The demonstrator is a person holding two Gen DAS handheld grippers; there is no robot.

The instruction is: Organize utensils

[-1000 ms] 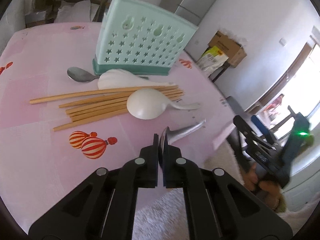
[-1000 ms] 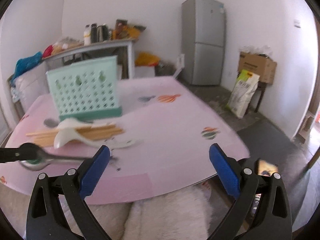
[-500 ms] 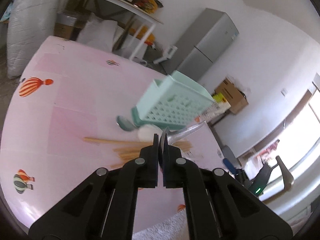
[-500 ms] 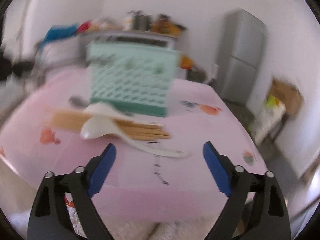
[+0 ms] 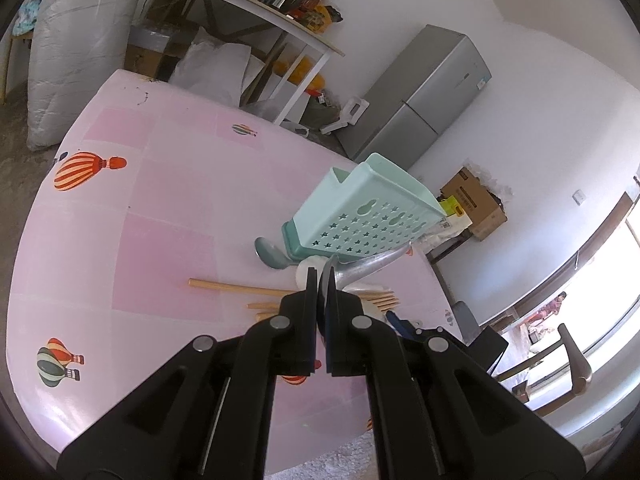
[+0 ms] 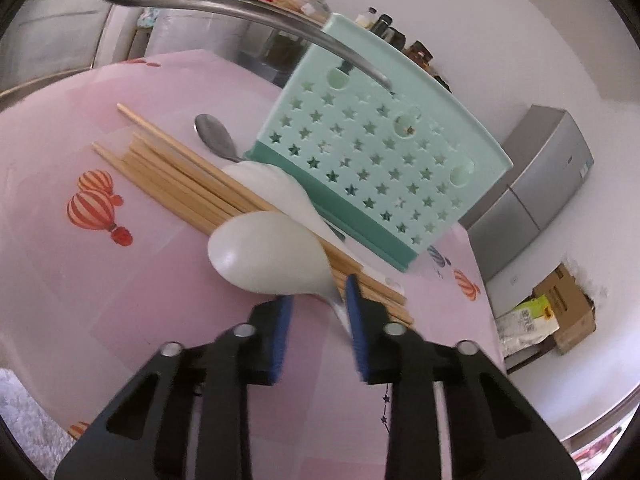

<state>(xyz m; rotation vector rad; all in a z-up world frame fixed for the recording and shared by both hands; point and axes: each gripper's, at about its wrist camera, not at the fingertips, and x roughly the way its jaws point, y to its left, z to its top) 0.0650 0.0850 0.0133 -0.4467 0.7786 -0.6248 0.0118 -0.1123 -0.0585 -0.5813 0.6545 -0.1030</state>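
- Steel first: my left gripper [image 5: 320, 280] is pinched tight on the bowl end of a metal spoon [image 5: 370, 266], and its handle sticks out to the right, held in the air near the top edge of the mint-green utensil holder [image 5: 362, 216].
- From my right wrist view, I see that same spoon's handle [image 6: 280, 24] slanting down to the holder's upper rim [image 6: 400, 80]; I can't tell whether the tip is inside yet.
- My right gripper [image 6: 318, 312] has its blue-padded jaws spread, straddling the handle of a white plastic spoon [image 6: 268, 256]. The handle lies close against the right pad; I can't tell if they touch.
- That white spoon lies bowl-down across a bundle of wooden chopsticks [image 6: 172, 176] on the pink tablecloth [image 6: 60, 128].
- I see a second white spoon [image 6: 272, 184] resting over the chopsticks, just in front of the holder's base.
- Another metal spoon [image 6: 214, 136] lies on the cloth beside the holder's left corner.
- Behind the table I see a grey refrigerator [image 5: 428, 100].
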